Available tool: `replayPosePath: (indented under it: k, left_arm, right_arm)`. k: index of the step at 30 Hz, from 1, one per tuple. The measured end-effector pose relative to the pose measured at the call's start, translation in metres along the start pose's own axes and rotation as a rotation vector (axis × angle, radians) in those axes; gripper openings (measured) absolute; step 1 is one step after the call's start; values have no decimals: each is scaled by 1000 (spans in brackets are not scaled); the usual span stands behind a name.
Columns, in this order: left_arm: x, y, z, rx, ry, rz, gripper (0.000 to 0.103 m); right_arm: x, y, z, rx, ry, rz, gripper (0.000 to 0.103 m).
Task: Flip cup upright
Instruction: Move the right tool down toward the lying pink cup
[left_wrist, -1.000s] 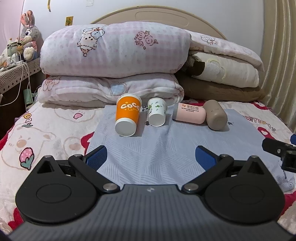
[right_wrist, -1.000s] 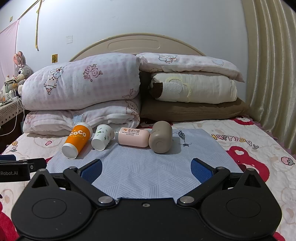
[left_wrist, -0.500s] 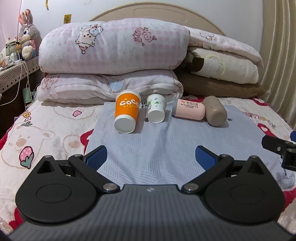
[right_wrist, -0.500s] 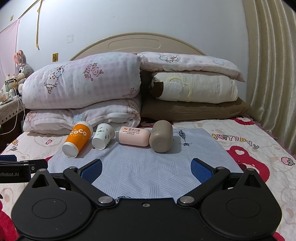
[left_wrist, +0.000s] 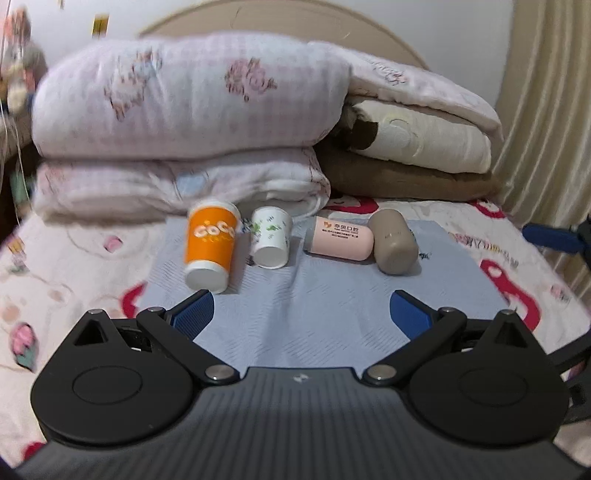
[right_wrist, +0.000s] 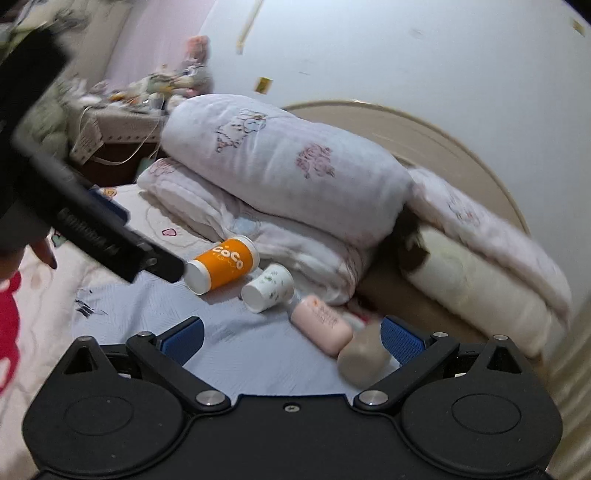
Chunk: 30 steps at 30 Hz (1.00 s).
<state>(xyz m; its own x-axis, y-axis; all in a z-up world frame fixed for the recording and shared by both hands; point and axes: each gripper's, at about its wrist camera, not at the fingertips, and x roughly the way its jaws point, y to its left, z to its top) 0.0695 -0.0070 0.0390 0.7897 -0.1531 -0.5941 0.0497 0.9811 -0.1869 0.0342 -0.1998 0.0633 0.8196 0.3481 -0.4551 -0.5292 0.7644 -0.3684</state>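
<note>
**Four tipped cups on a blue-grey cloth, both grippers spread and holding nothing**

While both claws stand wide apart and empty, four cups lie on their sides in a row across the far half of a blue-grey cloth (left_wrist: 295, 314) spread on the bed. Reading left to right in the left wrist view: the orange cup (left_wrist: 211, 246), its long axis running toward the camera, white base nearest and rim toward the pillows; the small white cup (left_wrist: 271, 238), just beside it and lying the same way, with a printed leaf pattern; the pink cup (left_wrist: 341, 238), its long axis running across the cloth; the taupe cup (left_wrist: 394, 242), touching the pink one's right end and angled toward the camera. Whether any cup holds anything cannot be told, since no mouth faces the cameras. Stacked pillows (left_wrist: 184, 110) close the cloth's far edge directly behind the row; the near half of the cloth lies bare between the cups and the left gripper (left_wrist: 301, 310). A curtain (left_wrist: 546, 110) bounds the right side. In the right wrist view the frame is tilted and blurred; the right gripper (right_wrist: 291, 336) sits low over the cloth's right part, its right pad (right_wrist: 402, 338) just beside the taupe cup (right_wrist: 364, 360), contact uncertain. The left gripper's black body (right_wrist: 92, 232) crosses the upper left, its tip overlapping the orange cup's (right_wrist: 223, 264) base in the picture
</note>
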Motion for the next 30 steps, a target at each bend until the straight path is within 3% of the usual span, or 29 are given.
replayPosePath:
  k: [4,11,17,21,30]
  left_arm:
    - [35,3,19,-117,63,-58,103]
    - [101,-8,36,-148,117,-63,101]
    - [154,-13,35,-219,104,-47,99]
    - [182,-6,31,-318,118,-83,97]
    - [214,21,29,-409,150,-142,95]
  right_arm:
    - [31,-18,11,-51,7,47,103]
    - [97,-31,12,-243,57,168,102]
    - [153,-40,3,-289,123,265,101]
    - [188,-47,-5,-304,171,273,93]
    - [247,-60,-13,-433,289,324,80]
